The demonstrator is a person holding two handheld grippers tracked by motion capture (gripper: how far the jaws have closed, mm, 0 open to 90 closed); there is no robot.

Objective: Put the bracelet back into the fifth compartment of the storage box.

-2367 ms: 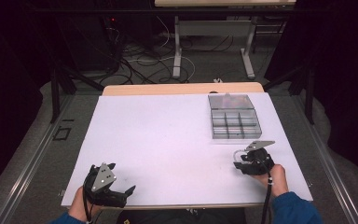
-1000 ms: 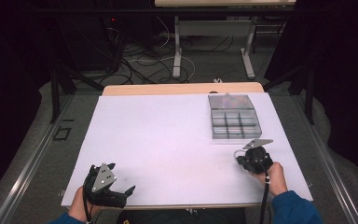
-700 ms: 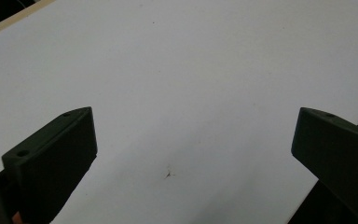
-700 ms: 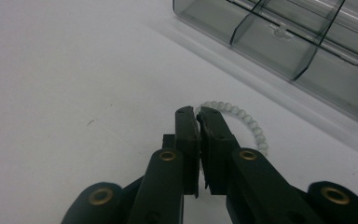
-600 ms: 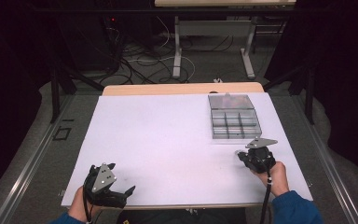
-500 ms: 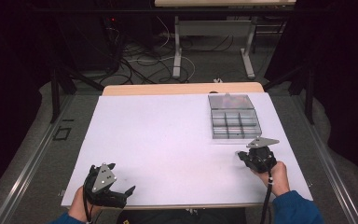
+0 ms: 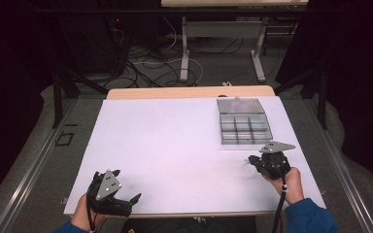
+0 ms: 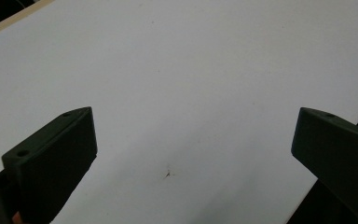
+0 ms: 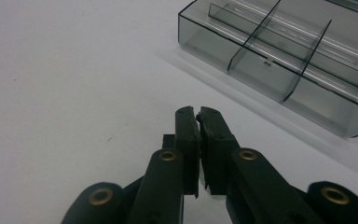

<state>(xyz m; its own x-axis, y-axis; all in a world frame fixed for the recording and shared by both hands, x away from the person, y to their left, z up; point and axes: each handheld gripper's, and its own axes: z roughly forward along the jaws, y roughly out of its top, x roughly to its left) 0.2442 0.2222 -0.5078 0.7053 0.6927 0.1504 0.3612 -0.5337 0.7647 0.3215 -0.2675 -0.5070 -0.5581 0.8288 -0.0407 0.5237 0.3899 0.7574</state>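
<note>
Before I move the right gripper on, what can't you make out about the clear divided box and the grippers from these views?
- Divided box, high view: the coloured contents of its far compartment are too small and blurred to identify.
- Same box, right gripper view: its far side is cut off by the top and right edges.
- Right gripper: whether anything thin sits between its closed jaws cannot be told.

The high view looks forward and down from above the person's side, taking in the whole white table [image 7: 184,141] from fairly far off. The left gripper view rides low and close over the table's near left part, facing across bare white surface towards an edge. The right gripper view sits just as close (almost skimming the top), facing the clear compartment box [image 9: 298,60]. That box [image 7: 244,127] also appears in the high view, at the table's right.
</note>
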